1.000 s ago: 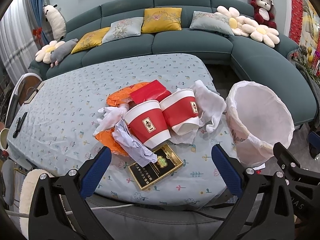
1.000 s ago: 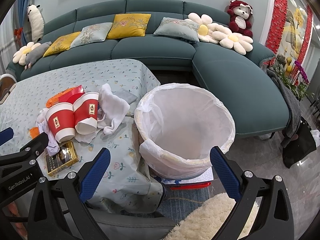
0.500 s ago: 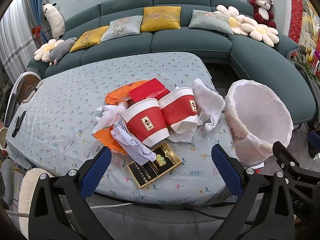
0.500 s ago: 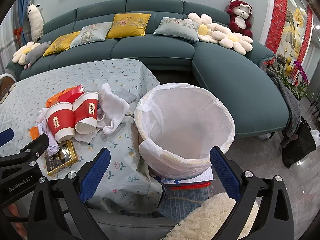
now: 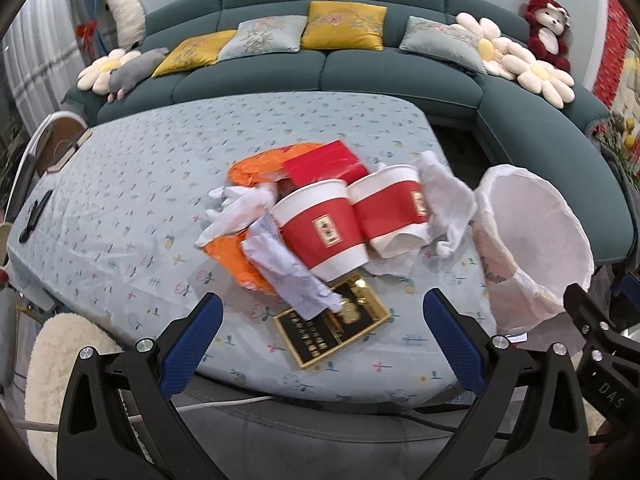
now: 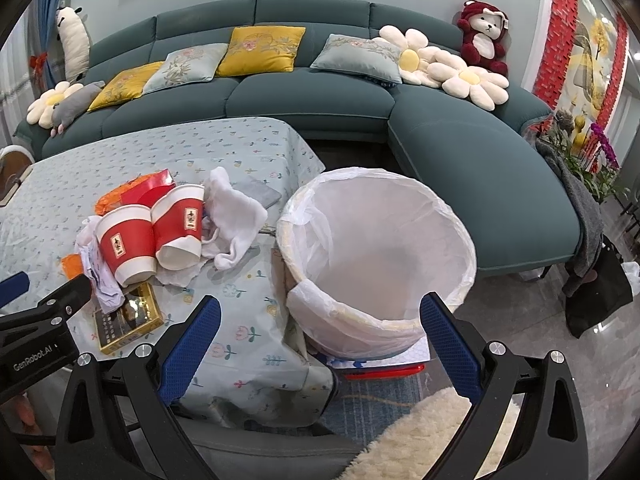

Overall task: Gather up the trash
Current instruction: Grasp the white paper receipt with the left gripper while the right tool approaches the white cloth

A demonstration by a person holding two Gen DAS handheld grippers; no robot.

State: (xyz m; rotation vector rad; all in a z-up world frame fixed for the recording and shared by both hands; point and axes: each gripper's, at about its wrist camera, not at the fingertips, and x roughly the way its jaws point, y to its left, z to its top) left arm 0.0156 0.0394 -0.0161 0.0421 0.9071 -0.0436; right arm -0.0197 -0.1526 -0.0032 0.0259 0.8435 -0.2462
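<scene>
left gripper [image 5: 322, 312]: jaws held wide, empty, aimed at trash pile [image 5: 320, 232] at 12 o'clock | right gripper [image 6: 320, 314]: jaws spread, empty, facing lined bin [image 6: 376, 248] for drop-off

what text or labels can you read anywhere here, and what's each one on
"GenRobot.AI": on the black body of the left tongs, seen from the right wrist view.
"DAS": partial, on the right tongs, seen from the left wrist view.
Black and gold box: rows of gold print, too small to read.
Red paper cups: small label, unreadable.
</scene>
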